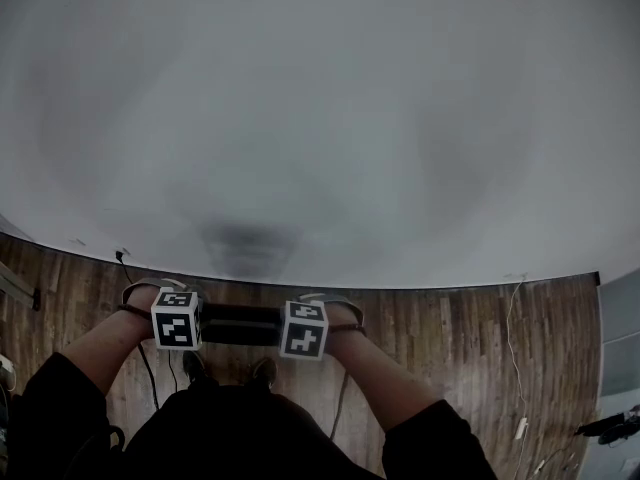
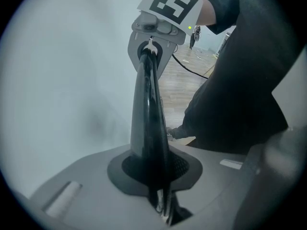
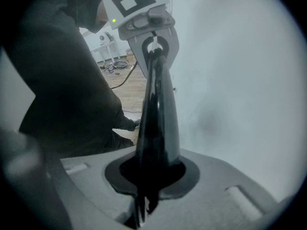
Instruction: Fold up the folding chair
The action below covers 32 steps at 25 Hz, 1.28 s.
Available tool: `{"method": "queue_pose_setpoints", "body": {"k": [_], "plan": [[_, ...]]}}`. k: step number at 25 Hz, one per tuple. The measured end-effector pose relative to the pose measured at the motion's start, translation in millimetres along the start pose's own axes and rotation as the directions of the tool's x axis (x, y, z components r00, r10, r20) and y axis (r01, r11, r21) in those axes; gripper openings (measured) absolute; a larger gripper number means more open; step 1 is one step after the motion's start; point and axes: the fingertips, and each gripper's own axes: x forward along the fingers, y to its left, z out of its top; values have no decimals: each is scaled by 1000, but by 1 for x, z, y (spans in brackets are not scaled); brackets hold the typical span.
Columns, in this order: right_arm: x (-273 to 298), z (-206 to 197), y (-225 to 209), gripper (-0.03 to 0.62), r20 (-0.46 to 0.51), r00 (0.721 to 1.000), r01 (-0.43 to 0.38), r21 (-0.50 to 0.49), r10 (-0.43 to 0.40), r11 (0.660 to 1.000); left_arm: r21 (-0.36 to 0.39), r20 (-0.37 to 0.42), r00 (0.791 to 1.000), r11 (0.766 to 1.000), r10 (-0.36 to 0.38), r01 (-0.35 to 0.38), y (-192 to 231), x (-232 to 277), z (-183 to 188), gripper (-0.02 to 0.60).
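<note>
Basically both clamped — left claw (image 2: 163,211) and right claw (image 3: 140,213) each pinch black edge of folding chair (image 1: 240,325) — white wall (image 1: 320,118) behind.

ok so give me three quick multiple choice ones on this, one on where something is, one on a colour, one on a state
1. Where is the black bar?
A. lying on a table
B. held between the left gripper and the right gripper
C. hanging on a hook

2. What is the floor?
A. brown wood planks
B. grey carpet
C. white tiles

3. What state is the left gripper in?
A. wide open and empty
B. shut on a cloth
C. shut on the black bar

Answers:
1 B: each gripper view shows the bar running from that gripper's own jaws up to the other gripper.
2 A: the head view shows brown planks below the white wall.
3 C: in the left gripper view the jaws are closed on the bar's end.
</note>
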Motion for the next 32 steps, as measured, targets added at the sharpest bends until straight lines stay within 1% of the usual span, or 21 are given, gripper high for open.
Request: {"method": "queue_pose_setpoints", "body": {"k": [5, 9, 13, 15, 19, 23, 27, 32], "plan": [[3, -3, -5, 46, 2, 1000, 3, 7, -3, 1000, 6, 1, 1000, 1000, 9, -9, 9, 4, 0, 52], [2, -5, -14, 49, 7, 1000, 8, 5, -8, 1000, -9, 7, 1000, 1000, -20, 20, 13, 3, 4, 55], [1, -7, -22, 59, 30, 1000, 6, 15, -6, 1000, -1, 24, 999, 1000, -23, 23, 20, 3, 6, 65], [0, -6, -26, 73, 51, 999, 11, 27, -13, 1000, -9, 40, 999, 1000, -18, 19, 25, 1, 5, 74], [-1, -6, -33, 103, 76, 996, 40, 42, -44, 998, -13, 56, 998, 1000, 9, -8, 33, -4, 1, 95], [-7, -9, -46, 112, 90, 992, 82, 49, -86, 995, -6, 53, 998, 999, 37, -37, 43, -10, -1, 114], [-17, -9, -56, 124, 124, 988, 86, 63, -94, 994, -11, 51, 997, 998, 57, -56, 55, -14, -2, 127], [-17, -12, -70, 141, 115, 985, 122, 54, -127, 991, -9, 51, 995, 996, 87, -86, 69, -19, -7, 147]]}}
